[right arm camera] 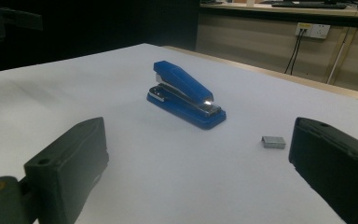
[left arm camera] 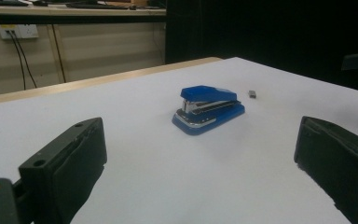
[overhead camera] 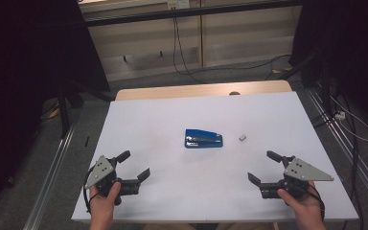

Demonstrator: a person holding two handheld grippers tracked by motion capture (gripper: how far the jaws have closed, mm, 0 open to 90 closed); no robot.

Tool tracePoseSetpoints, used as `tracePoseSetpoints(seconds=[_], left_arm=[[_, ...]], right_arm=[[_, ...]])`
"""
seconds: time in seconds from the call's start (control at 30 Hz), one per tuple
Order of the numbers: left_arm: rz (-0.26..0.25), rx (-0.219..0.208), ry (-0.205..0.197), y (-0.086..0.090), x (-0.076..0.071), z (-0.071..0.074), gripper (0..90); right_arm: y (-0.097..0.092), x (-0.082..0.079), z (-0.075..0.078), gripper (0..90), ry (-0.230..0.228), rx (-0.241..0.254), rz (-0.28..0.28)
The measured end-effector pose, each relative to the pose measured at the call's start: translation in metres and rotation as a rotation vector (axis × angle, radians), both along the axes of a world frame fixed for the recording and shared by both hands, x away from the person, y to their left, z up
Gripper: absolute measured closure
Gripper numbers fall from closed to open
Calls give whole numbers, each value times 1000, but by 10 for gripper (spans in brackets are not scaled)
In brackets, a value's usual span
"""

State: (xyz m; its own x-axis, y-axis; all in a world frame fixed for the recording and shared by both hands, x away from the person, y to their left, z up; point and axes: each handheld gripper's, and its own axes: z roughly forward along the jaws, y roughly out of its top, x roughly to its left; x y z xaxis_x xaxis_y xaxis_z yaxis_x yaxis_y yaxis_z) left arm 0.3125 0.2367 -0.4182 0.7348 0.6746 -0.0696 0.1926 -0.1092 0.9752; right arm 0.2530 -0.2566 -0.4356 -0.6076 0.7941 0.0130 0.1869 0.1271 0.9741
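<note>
Two grippers sit low at the near edge of the white table (overhead camera: pixel 139 120) in the high view, the left gripper (overhead camera: pixel 137 165) at the near left and the right gripper (overhead camera: pixel 261 166) at the near right, each held in a hand with its jaws spread and nothing between them. Between them and farther out lies a blue stapler (overhead camera: pixel 203 138), its long axis running across the table from left to right. A small grey block, probably a strip of staples (overhead camera: pixel 242 137), lies just beside the stapler on the right. Judged from here, the stapler is about midway between the hands, while the staples are nearer the right gripper. Beyond the table's far wooden edge are a grey floor, pale wall panels with trailing cables, and dark curtains at both sides.

From the left gripper view, the left gripper (left arm camera: pixel 200 163) has its two black jaws wide apart, and the stapler (left arm camera: pixel 208 108) stands ahead, well apart from them, one end turned toward the camera. The staples (left arm camera: pixel 252 94) lie past it to the right.

From the right gripper view, the right gripper (right arm camera: pixel 200 163) is likewise open and empty. The stapler (right arm camera: pixel 185 94) lies ahead and slightly left, angled across the view, and the staples (right arm camera: pixel 273 142) rest near the right-hand jaw on the bare white surface, with a wall socket (right arm camera: pixel 313 30) and cables behind
</note>
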Motion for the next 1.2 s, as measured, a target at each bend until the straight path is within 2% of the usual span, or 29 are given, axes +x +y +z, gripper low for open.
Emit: tracePoseSetpoints(seconds=[0.43, 0.77, 0.9, 1.0, 1.07, 1.2], left_arm=[[-8, -1, 3, -4, 2, 0, 25], [-31, 6, 12, -11, 6, -1, 25], [-41, 4, 27, -16, 10, -2, 25], [-50, 15, 30, -20, 14, -2, 26], [-51, 7, 32, -22, 16, -1, 26], [-50, 8, 39, -26, 21, 0, 26]], right_arm=[[1, 2, 0, 40, -3, -6, 4], [7, 5, 1, 42, -6, -39, 10], [12, 11, 1, 47, -11, -86, 9], [18, 15, 3, 48, -16, -104, 18], [20, 17, 4, 44, -22, -116, 17], [24, 23, 7, 41, -13, -100, 5]])
